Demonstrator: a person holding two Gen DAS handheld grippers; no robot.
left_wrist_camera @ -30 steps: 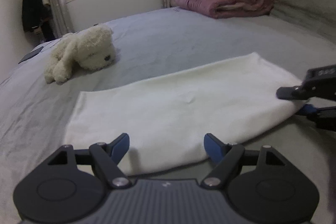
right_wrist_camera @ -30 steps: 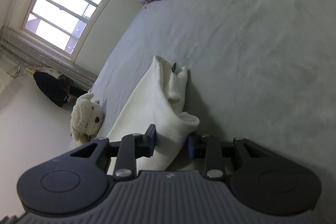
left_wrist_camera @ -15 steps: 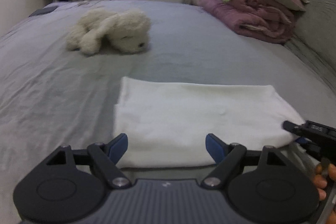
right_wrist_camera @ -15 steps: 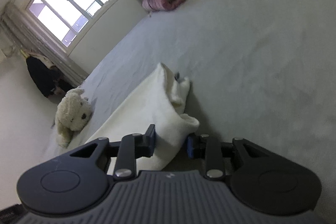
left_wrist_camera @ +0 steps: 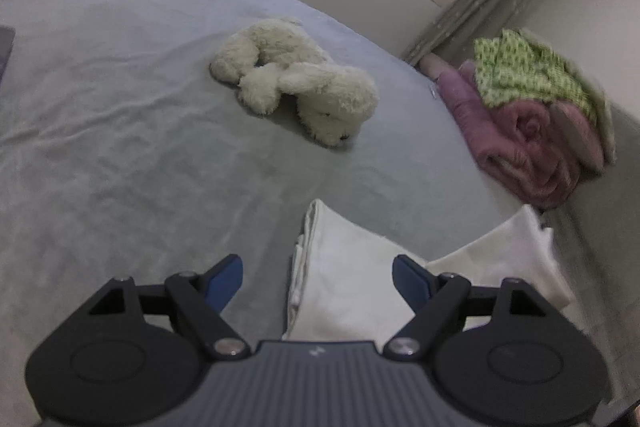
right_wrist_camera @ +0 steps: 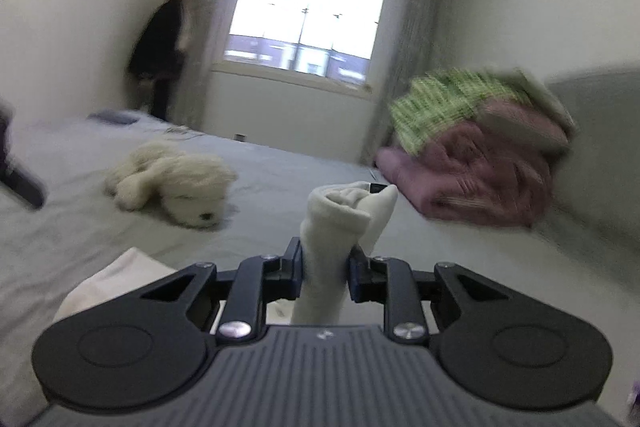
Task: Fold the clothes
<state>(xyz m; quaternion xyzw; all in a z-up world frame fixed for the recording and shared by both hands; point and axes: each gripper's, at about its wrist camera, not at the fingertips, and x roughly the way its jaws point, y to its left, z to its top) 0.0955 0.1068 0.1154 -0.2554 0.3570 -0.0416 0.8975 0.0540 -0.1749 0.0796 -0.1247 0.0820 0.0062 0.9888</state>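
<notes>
A cream white garment lies folded on the grey bed. In the left wrist view its left end sits between the open blue-tipped fingers of my left gripper, which holds nothing. Its right end is raised. In the right wrist view my right gripper is shut on a bunched end of the garment, which sticks up between the fingers above the bed. Another part of the garment shows low at the left.
A white plush dog lies on the grey bed beyond the garment. A pile of pink and green blankets sits at the right by the wall. A window is behind; a dark coat hangs left.
My right gripper has lifted its end of the garment off the bed and swung level. My left gripper has moved to the garment's left end, still open.
</notes>
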